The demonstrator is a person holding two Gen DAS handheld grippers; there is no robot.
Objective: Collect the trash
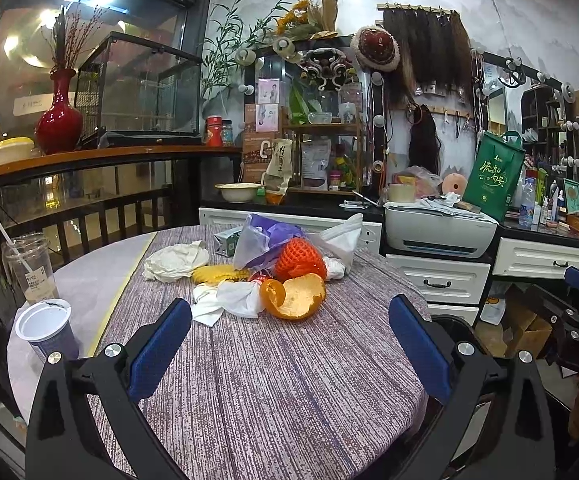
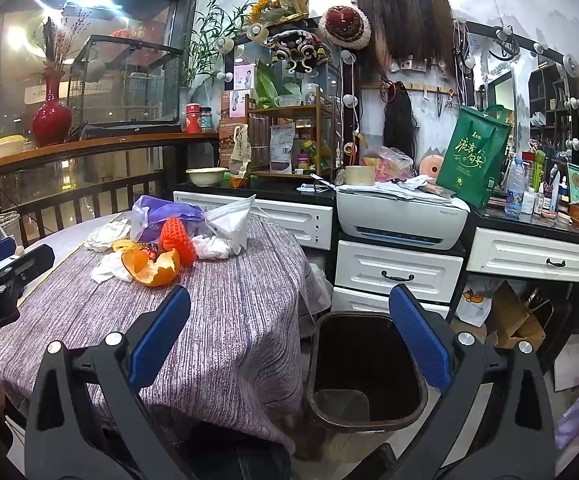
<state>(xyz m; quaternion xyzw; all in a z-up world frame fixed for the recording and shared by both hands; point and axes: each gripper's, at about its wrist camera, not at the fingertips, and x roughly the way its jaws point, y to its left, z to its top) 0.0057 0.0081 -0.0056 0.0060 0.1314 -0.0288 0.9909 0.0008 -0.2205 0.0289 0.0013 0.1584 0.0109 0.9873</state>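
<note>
A heap of trash lies on the far half of the round table [image 1: 281, 380]: an orange peel [image 1: 295, 296], an orange foam fruit net [image 1: 299, 259], crumpled white tissues [image 1: 175, 260], a yellow wrapper [image 1: 219, 273], a clear bag with purple plastic [image 1: 267, 236] and a white bag [image 1: 343, 238]. My left gripper [image 1: 289, 348] stands open over the near tablecloth, short of the heap, holding nothing. My right gripper [image 2: 289, 336] is open and holds nothing, above the table's right edge and the dark trash bin [image 2: 363, 372] on the floor. The orange peel [image 2: 153, 266] sits far left of it.
At the table's left edge stand a plastic cup with a straw [image 1: 29, 268] and a white paper cup [image 1: 47, 330]. Behind are a white printer [image 2: 401, 216], white drawers [image 2: 397, 274], a green tote bag [image 2: 471, 158] and a cluttered counter. Cardboard boxes [image 2: 509, 316] sit right of the bin.
</note>
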